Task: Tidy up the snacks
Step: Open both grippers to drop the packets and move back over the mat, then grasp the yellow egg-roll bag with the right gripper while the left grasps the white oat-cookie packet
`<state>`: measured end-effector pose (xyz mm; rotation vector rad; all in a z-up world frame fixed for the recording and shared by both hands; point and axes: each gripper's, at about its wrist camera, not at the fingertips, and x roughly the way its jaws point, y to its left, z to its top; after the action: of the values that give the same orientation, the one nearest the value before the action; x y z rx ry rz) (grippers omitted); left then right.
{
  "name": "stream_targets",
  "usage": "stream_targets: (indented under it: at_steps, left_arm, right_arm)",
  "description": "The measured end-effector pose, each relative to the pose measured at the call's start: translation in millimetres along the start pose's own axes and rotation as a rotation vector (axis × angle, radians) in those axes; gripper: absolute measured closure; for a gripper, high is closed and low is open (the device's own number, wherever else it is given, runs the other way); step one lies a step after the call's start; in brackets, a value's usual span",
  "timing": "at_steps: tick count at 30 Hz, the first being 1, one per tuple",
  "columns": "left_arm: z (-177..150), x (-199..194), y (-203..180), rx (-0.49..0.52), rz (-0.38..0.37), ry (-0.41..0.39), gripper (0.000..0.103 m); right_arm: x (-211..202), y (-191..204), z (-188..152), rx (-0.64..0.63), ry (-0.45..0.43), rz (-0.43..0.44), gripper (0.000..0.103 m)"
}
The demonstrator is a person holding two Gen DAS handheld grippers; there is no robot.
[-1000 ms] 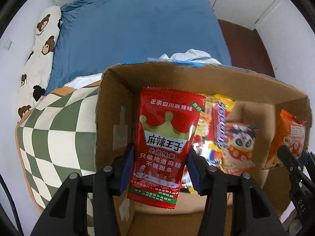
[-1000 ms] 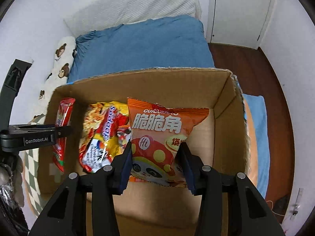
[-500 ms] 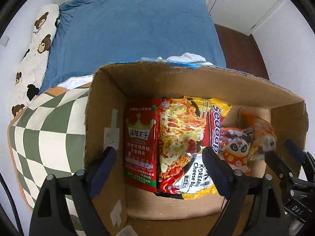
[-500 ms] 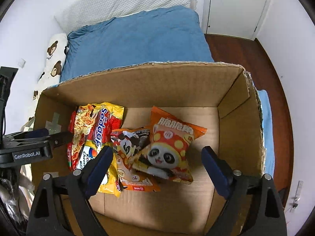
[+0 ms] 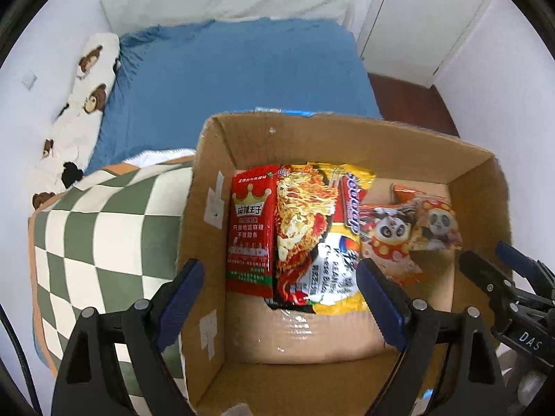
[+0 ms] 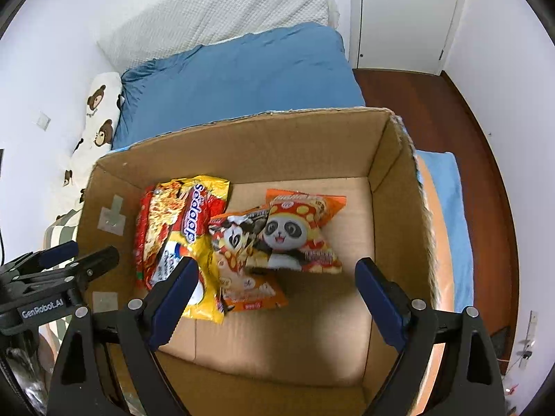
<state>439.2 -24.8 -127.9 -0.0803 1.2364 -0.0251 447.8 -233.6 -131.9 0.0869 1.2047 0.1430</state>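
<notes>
**Four snack packets down in the carton, both grippers empty**

The snacks lay inside the open cardboard box (image 6: 399, 180), all on its floor and crowded toward its left wall. The red spicy-strip packet (image 5: 251, 232) leaned flat beside that wall, touching the yellow-and-red noodle packet (image 5: 312, 239) next to it. To the right of the noodles came two orange panda snack bags: the nearer panda bag (image 6: 242, 270) overlapped the noodle packet's edge, and the farther panda bag (image 6: 298, 232) lay tilted partly on top of it. The right part of the box floor was bare cardboard.

Above the box, the left gripper (image 5: 281, 298) had its blue-padded jaws spread wide, having just been opening, with nothing pressed between them; the red packet and the noodles lay below the gap. The right gripper (image 6: 274, 294) was likewise splayed wide after opening, its pads clear of the panda bags beneath.

The box sat on a bed, against a green-and-white checked blanket (image 5: 100, 235). Beyond it stretched a blue bedspread (image 6: 236, 79), with a bear-print pillow (image 6: 100, 114) at the left and a white door (image 6: 402, 14) behind.
</notes>
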Motion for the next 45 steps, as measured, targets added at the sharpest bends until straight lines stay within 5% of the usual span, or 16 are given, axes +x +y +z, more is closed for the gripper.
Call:
stream_targets:
  at_steps: [13, 23, 28, 37, 45]
  left_arm:
    - [-62, -80, -14, 0.017, -0.012, -0.188, 0.014]
    - [-129, -125, -8, 0.027, -0.025, -0.252, 0.014]
    - [-190, -102, -1, 0.026, -0.013, -0.147, 0.014]
    - [-301, -3, 21, -0.066, 0.001, 0.169, 0.014]
    - [-316, 16, 35, -0.163, -0.033, 0.237, 0.014]
  right_arm:
    - [-79, 6, -62, -0.008, -0.136, 0.041, 0.009]
    - [-138, 6, -118, 0.017, -0.192, 0.111, 0.009]
    - [-132, -4, -180, 0.06, -0.108, 0.147, 0.009]
    - [-58, -50, -320, 0.29, 0.182, 0.237, 0.009]
    - [2, -80, -399, 0.749, 0.339, 0.446, 0.01]
